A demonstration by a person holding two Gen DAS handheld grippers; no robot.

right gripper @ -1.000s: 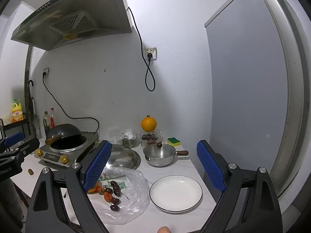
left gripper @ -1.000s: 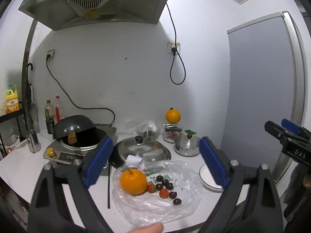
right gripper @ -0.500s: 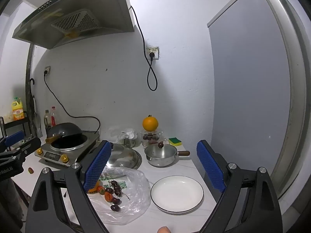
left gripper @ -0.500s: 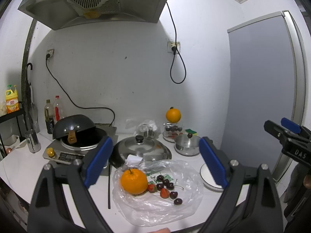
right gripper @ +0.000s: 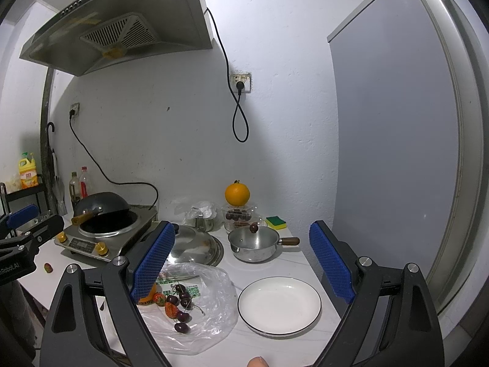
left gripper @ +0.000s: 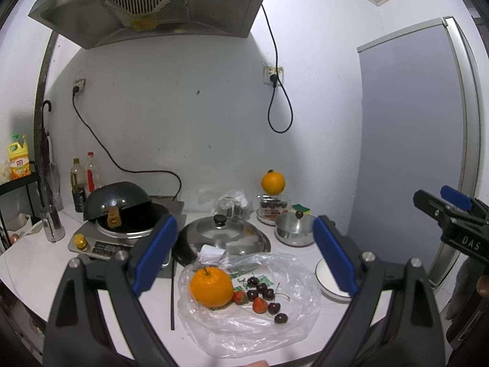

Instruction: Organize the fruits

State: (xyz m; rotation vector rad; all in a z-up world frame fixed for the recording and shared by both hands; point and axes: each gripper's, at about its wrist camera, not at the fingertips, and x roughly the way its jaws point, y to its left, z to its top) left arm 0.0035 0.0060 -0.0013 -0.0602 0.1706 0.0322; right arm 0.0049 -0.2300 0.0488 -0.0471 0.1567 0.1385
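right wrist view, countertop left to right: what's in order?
Induction cooker → pan lid → small saucepan → green-yellow sponge. Nearer row: plastic bag with fruit → empty white plate.

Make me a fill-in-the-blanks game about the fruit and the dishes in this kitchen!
1. The fruit by the grippers lies on a clear ____ bag.
2. The white plate has ____ fruit on it.
3. The biggest fruit on the bag is an ____.
4. Both the left gripper and the right gripper are ____.

Missing words: plastic; no; orange; open
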